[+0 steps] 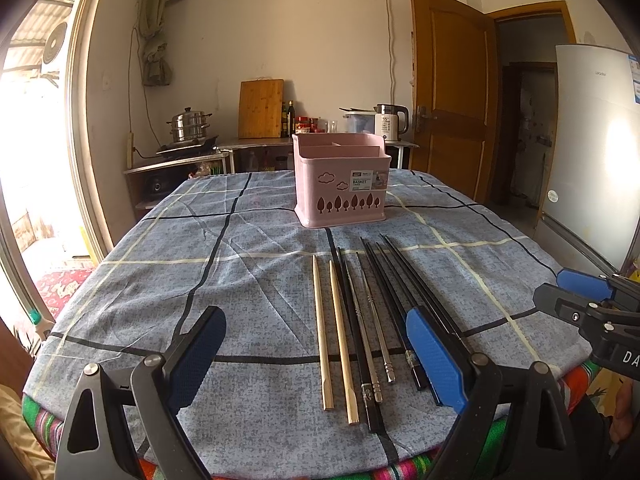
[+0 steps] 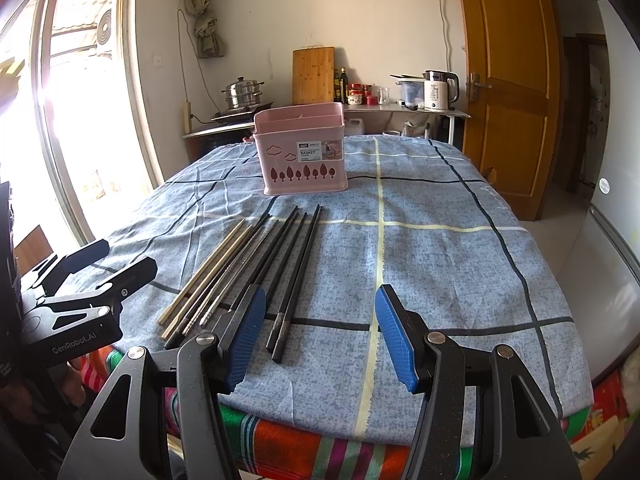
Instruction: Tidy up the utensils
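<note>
My left gripper (image 1: pixel 320 360) & right gripper (image 2: pixel 320 336) both spread, holding nothing. Chopsticks (image 1: pixel 360 332) lie side by side w/ pink basket (image 1: pixel 340 184) beyond, nothing between. Basket's compartments mostly hidden by its wall.

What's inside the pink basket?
Looking into the pink basket from the left wrist view, only its top shows: inner divider walls splitting it into compartments, with nothing poking out. The basket's front wall hides the bottom, so small things could be down there.

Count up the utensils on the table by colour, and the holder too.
Wooden chopsticks: 2
Silver metal chopsticks: 2
Black chopsticks: 4
Pink basket: 1
Total: 9
</note>
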The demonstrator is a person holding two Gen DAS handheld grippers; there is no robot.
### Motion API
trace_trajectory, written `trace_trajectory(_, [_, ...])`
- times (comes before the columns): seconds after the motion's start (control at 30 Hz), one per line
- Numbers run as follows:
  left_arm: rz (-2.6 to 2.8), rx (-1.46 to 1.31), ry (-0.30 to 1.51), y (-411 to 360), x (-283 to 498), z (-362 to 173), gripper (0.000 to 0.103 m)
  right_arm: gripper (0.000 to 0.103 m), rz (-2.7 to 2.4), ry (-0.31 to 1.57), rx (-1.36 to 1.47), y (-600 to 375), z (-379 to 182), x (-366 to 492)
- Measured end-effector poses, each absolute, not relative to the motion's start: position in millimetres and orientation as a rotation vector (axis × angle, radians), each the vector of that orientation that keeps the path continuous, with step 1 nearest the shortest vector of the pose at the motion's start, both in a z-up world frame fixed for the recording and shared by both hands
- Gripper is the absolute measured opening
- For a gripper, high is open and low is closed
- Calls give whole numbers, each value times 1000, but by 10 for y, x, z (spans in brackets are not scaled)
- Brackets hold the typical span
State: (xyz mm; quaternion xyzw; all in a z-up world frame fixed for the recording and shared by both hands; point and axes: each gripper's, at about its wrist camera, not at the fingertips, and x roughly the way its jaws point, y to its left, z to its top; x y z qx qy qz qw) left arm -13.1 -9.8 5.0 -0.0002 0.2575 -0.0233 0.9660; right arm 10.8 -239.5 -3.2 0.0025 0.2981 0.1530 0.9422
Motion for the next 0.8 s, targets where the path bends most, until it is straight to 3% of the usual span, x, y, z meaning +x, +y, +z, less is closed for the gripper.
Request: trace_trajectory(0.8, [-59,4,524,-120,-138,54,92,58,315,606,2,-2393,-37,104])
